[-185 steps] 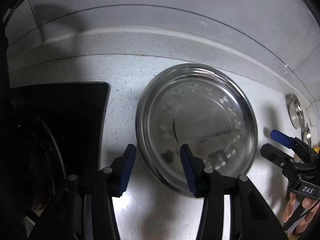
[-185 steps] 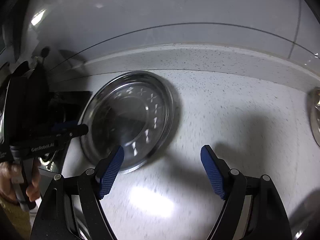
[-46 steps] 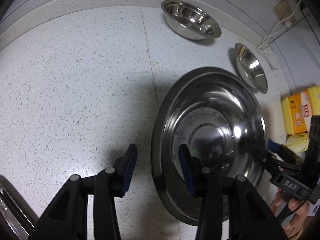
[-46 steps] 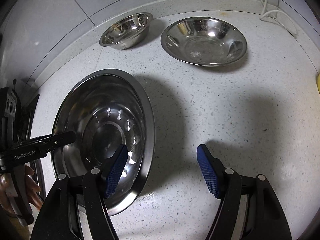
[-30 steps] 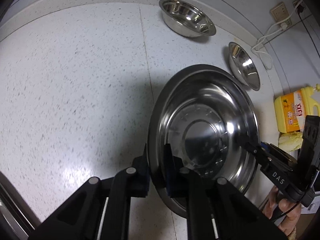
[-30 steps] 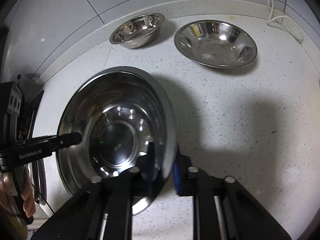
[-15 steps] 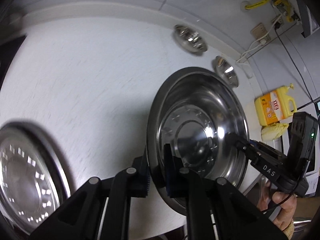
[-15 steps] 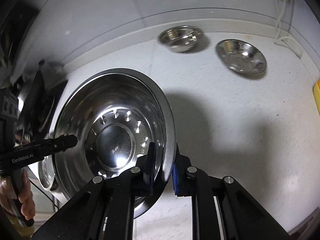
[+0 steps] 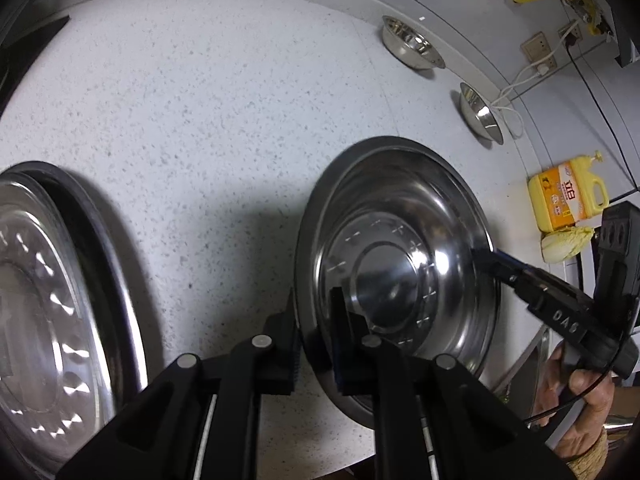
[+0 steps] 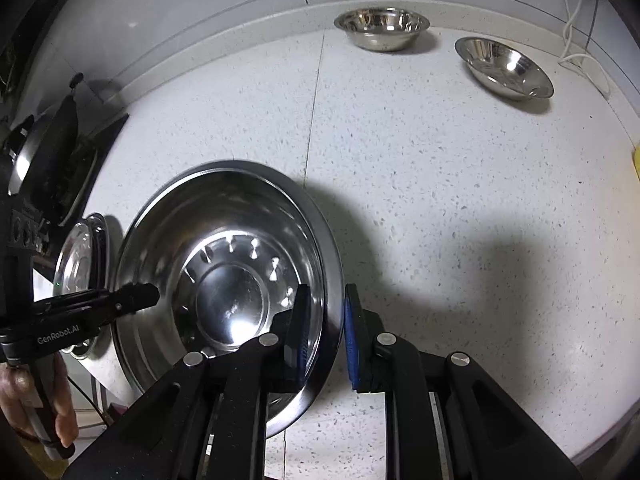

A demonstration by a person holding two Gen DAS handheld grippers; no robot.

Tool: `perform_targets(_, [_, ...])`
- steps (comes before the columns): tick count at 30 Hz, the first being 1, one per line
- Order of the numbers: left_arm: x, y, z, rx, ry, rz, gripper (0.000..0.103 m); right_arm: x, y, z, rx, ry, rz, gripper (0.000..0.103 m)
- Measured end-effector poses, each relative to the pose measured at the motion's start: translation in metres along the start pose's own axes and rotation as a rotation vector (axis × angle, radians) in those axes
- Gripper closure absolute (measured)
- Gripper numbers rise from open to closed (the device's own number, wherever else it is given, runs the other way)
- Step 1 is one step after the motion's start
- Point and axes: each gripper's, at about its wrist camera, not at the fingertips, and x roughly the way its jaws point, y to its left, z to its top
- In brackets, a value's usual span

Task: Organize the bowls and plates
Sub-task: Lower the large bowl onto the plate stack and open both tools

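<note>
The speckled white stone tabletop (image 9: 208, 92) is the largest surface, matte and grainy, with a curved raised lip along its back edge. A second ago the view held only its bare middle; now its left end has come into sight, and with it a second plate (image 9: 52, 308) lying there, wide, round and mirror-bright with a dark rolled rim. That suggests the carried plate is being brought toward its match for stacking.

The carried plate (image 9: 400, 264) is polished stainless steel, shallow, with a flat centre disc ringed by small stamped marks. It appears to be held clear of the tabletop, tilted, with its shadow falling to its left, and it sits near the front edge. The left gripper (image 9: 314, 344) is clenched on its near rim, one pad inside, one outside. The right gripper (image 10: 326, 334) pinches the opposite rim the same way.

Two smaller steel bowls stay by the back edge: a deeper bowl (image 10: 382, 32) and a shallower bowl (image 10: 506, 68), well apart from both plates. A yellow plastic bottle (image 9: 568, 194) stands at the right end.
</note>
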Motion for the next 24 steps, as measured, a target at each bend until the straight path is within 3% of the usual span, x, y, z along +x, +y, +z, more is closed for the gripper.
perform_targets(5, [-0.017,0.007,0.005,-0.016,-0.055,0.015,0.077,-0.012,-0.010,0.004,0.033,-0.042,0.030,0.082])
perform_targets(10, [-0.045,0.011,0.013,-0.023,-0.141,0.067,0.075,-0.029,-0.026,0.006,0.048,-0.096,0.028,0.070])
perform_targets(12, [-0.059,0.007,0.021,-0.042,-0.196,0.028,0.075,-0.035,-0.039,0.007,0.053,-0.119,0.018,0.062])
perform_targets(16, [-0.076,-0.021,0.038,-0.055,-0.294,-0.112,0.073,-0.043,-0.072,0.015,0.090,-0.138,-0.018,0.058])
perform_targets(21, [-0.055,-0.072,0.061,-0.012,-0.247,-0.223,0.061,-0.057,-0.116,0.025,0.136,-0.170,-0.089,0.051])
perform_targets(24, [-0.028,-0.102,0.080,-0.012,-0.201,-0.251,0.058,-0.065,-0.144,0.036,0.167,-0.185,-0.123,0.047])
